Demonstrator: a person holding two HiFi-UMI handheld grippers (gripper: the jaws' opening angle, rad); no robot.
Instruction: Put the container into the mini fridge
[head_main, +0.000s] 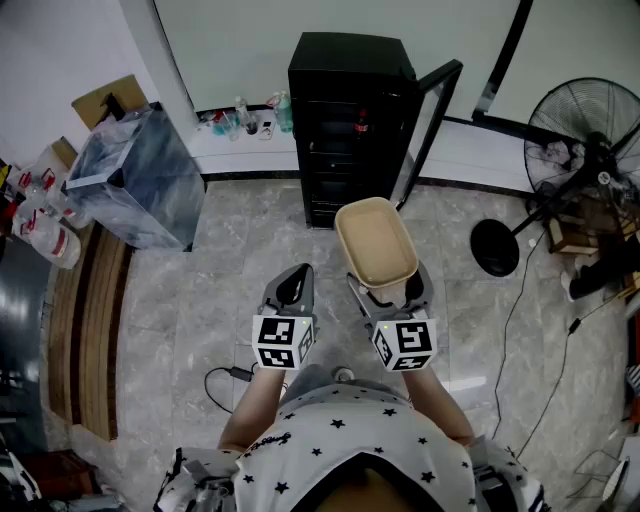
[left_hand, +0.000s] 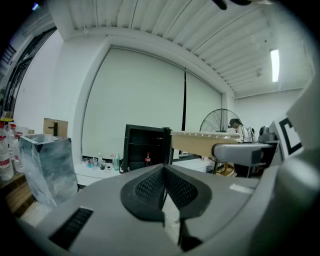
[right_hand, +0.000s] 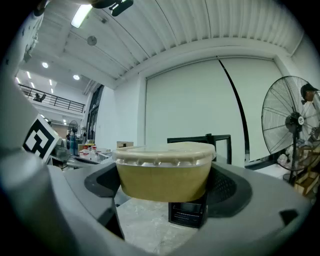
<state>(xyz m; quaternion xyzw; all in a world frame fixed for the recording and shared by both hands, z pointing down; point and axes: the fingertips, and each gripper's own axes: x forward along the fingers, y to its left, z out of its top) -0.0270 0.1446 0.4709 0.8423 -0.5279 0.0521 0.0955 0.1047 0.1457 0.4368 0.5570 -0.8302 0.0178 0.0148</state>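
Note:
A tan rectangular container (head_main: 376, 243) with a clear lid is clamped between the jaws of my right gripper (head_main: 388, 291), held level above the floor; in the right gripper view the container (right_hand: 164, 170) fills the gap between both pads. The black mini fridge (head_main: 350, 120) stands ahead against the wall with its door (head_main: 430, 120) swung open to the right, and a red bottle (head_main: 361, 127) stands on a shelf inside. The fridge (left_hand: 145, 152) also shows in the left gripper view. My left gripper (head_main: 290, 290) is beside the right one, its jaws together on nothing.
A standing fan (head_main: 585, 150) with its round base (head_main: 496, 248) and cable is at the right. A clear bin (head_main: 135, 180) and a wooden bench (head_main: 85, 320) with bottles are at the left. Bottles and cups (head_main: 245, 118) sit on the low ledge left of the fridge.

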